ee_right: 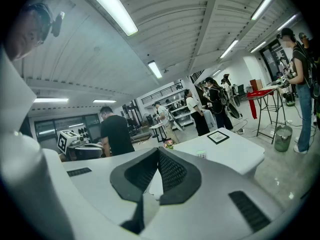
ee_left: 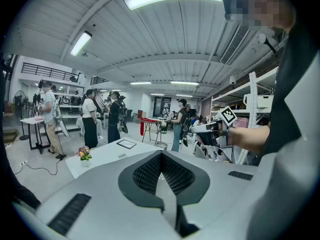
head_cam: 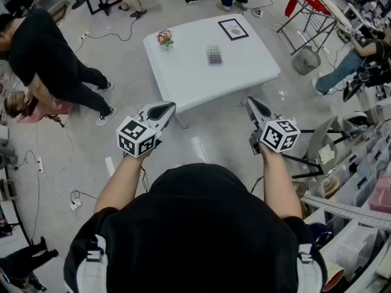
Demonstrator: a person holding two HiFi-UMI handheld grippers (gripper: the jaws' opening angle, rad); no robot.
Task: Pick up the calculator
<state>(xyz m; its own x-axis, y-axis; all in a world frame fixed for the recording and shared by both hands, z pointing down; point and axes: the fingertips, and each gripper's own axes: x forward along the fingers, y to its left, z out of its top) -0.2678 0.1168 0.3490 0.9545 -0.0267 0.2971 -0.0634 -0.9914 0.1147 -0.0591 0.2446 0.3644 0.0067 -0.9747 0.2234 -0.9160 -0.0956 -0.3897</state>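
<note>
The calculator [head_cam: 214, 55] lies flat near the middle of a white table [head_cam: 183, 75], well ahead of both grippers. It shows small in the left gripper view [ee_left: 122, 155] and the right gripper view [ee_right: 201, 154]. My left gripper [head_cam: 166, 107] hangs in the air short of the table's near edge, jaws shut with nothing between them [ee_left: 161, 154]. My right gripper [head_cam: 250, 102] is level with it to the right, also shut and empty [ee_right: 158, 150]. Both point roughly toward the table.
A small flower pot [head_cam: 164, 38] and a framed picture [head_cam: 233, 28] share the table. A person in black [head_cam: 49, 60] bends over at the left. A red-topped stand [head_cam: 308, 5] and a bin [head_cam: 305, 60] stand at the right, with shelves [head_cam: 360, 163] nearer. Cables lie on the floor.
</note>
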